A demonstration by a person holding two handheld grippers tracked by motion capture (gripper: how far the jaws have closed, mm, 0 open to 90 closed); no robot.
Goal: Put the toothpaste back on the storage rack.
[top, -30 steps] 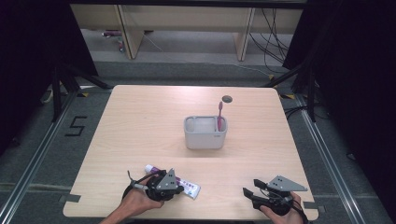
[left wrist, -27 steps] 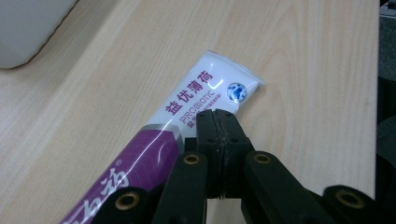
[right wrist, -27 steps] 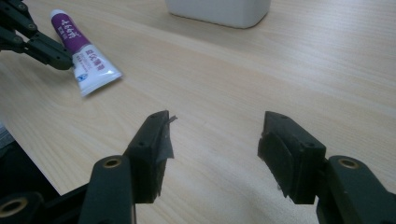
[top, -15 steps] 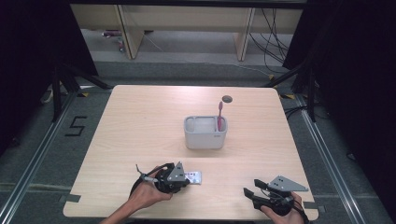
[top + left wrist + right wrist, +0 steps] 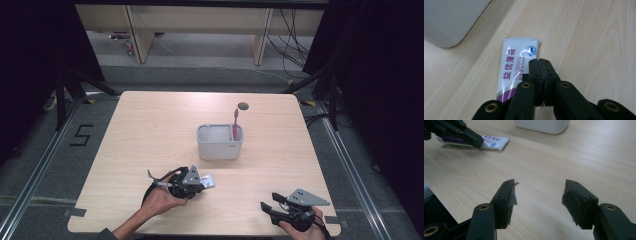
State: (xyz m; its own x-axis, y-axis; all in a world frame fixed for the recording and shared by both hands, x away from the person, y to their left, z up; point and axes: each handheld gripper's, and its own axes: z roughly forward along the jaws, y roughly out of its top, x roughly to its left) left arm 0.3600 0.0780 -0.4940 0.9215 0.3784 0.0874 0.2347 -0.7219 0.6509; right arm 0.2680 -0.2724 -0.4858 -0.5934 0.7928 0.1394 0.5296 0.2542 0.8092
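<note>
The toothpaste tube (image 5: 517,65) is white with purple lettering, and it sits clamped in the left tool (image 5: 540,65), whose two black jaws are pressed together with the tube's edge pinched between them. In the left gripper view the flat crimped end of the tube points away from the jaws toward the grey holder (image 5: 451,20), which fills the upper left corner; whether the tube rests on the wood or is lifted just off it cannot be told.

From the high view, the tube (image 5: 207,180) pokes out of the left tool (image 5: 197,182) in front of the holder (image 5: 220,145), on the person's side of it and a little to its left, near but not touching. A pink toothbrush (image 5: 235,122) stands upright in the holder's right compartment, head up. Behind the holder, a small dark round hole (image 5: 243,106) marks the bench (image 5: 150,130).

The right tool (image 5: 267,206) sits well to the right of the tube, at the near edge of the bench, farther from the holder than the left one. Its jaws stand wide apart with bare wood between them, as the right gripper view (image 5: 537,195) shows; across the wood in that view lie the tube (image 5: 491,142) and the holder's base (image 5: 541,126).
</note>
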